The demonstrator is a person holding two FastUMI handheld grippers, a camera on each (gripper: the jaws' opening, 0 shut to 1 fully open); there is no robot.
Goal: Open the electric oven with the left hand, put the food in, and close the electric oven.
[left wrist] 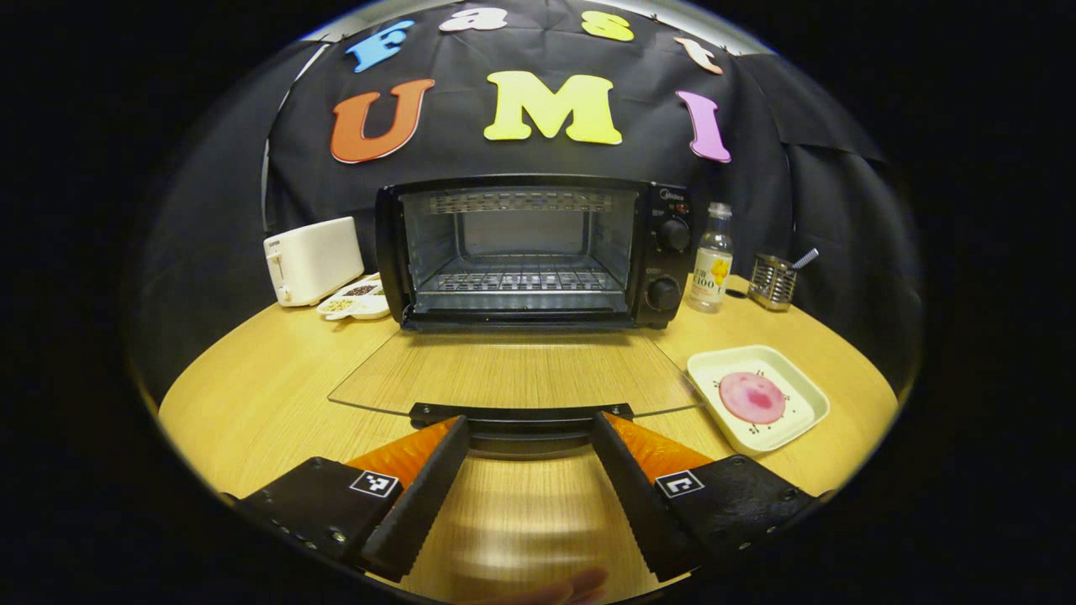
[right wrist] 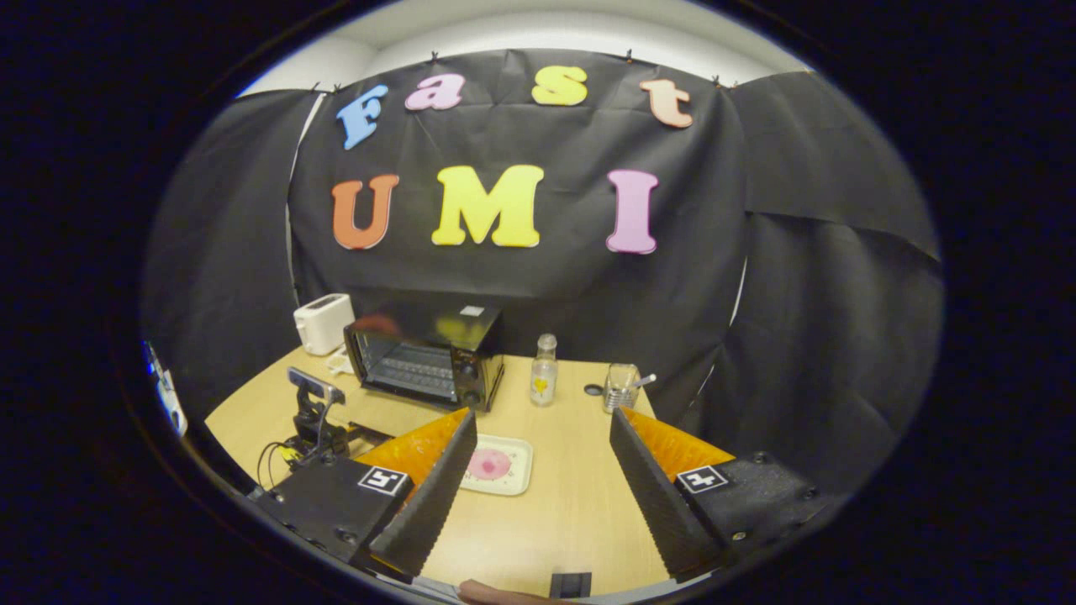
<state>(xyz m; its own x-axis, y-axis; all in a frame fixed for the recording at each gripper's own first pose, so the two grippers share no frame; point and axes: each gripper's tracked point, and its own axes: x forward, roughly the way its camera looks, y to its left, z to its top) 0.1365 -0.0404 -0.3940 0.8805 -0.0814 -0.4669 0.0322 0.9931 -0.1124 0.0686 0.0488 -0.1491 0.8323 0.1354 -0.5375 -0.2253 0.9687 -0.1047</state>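
The electric oven [left wrist: 521, 252] is seen open, its glass door [left wrist: 513, 370] lowered flat. The left gripper [left wrist: 525, 470] is spread beside the door handle [left wrist: 521, 418]. The food [left wrist: 751, 397] is kept on its tray [left wrist: 807, 391] right of the door. The right gripper [right wrist: 542, 479] is held apart above the table [right wrist: 572, 504].

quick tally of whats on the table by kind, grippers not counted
Appliances: 2, the electric oven with its door down and the white toaster
Dishes: 2, the white plate holding the pink food, and the snack tray
Food items: 1
Bottles: 1, the bottle
Utensil holders: 1, the metal holder
Total: 7

Both tools [left wrist: 528, 470] [right wrist: 542, 479] gape, apparently gripping nothing.
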